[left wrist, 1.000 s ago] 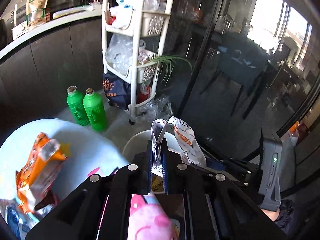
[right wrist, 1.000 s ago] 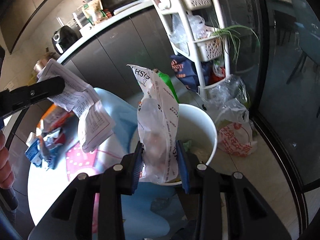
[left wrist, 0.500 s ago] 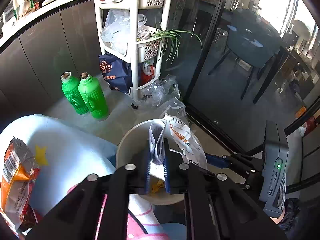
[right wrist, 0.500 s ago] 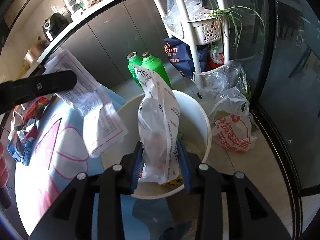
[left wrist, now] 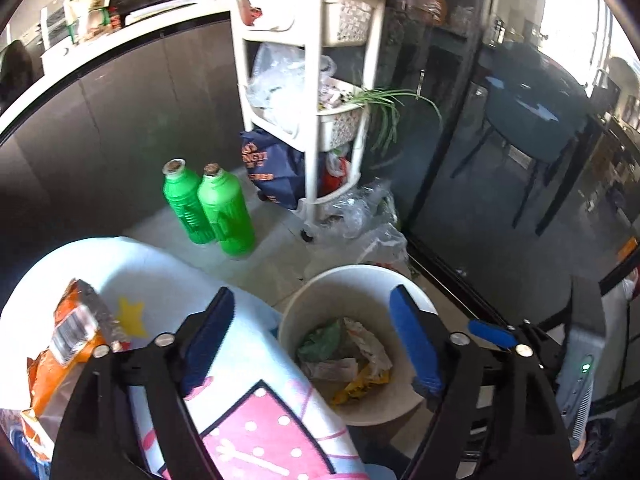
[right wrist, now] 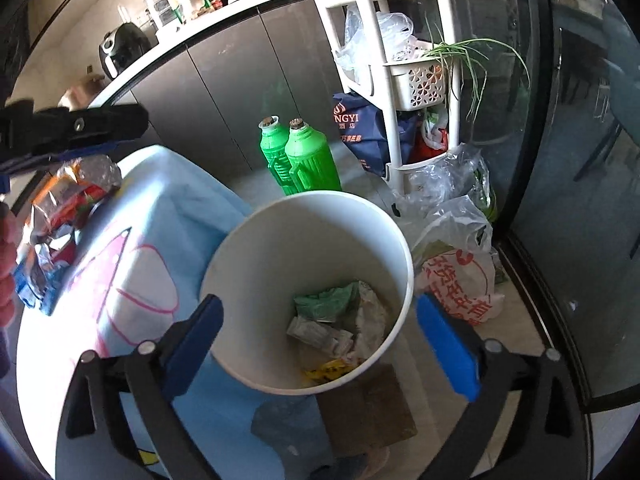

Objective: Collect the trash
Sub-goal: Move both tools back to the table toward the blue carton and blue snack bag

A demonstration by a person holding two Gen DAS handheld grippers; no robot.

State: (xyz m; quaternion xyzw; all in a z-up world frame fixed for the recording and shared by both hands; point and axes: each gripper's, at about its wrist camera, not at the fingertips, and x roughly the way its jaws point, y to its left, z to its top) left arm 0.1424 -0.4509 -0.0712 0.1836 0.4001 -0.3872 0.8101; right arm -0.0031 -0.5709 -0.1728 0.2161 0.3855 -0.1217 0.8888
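A white bin [left wrist: 352,276] [right wrist: 312,196] stands on the floor beside the table, with crumpled paper, a green scrap and a yellow wrapper [right wrist: 336,320] in its bottom. My left gripper [left wrist: 312,300] hangs over the bin's near rim, its jaws opening with nothing between them. My right gripper [right wrist: 320,306] is above the bin mouth, jaws also opening and empty. One of the left gripper's fingers [right wrist: 80,124] shows at the upper left of the right wrist view. An orange snack wrapper [left wrist: 68,344] [right wrist: 60,196] and a blue wrapper [right wrist: 36,280] lie on the light-blue tablecloth [left wrist: 168,272].
Two green bottles [left wrist: 208,208] stand on the floor by dark cabinets. Behind the bin is a white trolley rack [left wrist: 316,92] with bags and a plant. Plastic bags [right wrist: 460,264] lie on the floor against the glass door [left wrist: 460,160]. A hand [right wrist: 6,264] is at the left edge.
Both grippers sank toward the bin and opened. The folded paper left the left gripper and the white printed bag left the right one; neither hangs there now.
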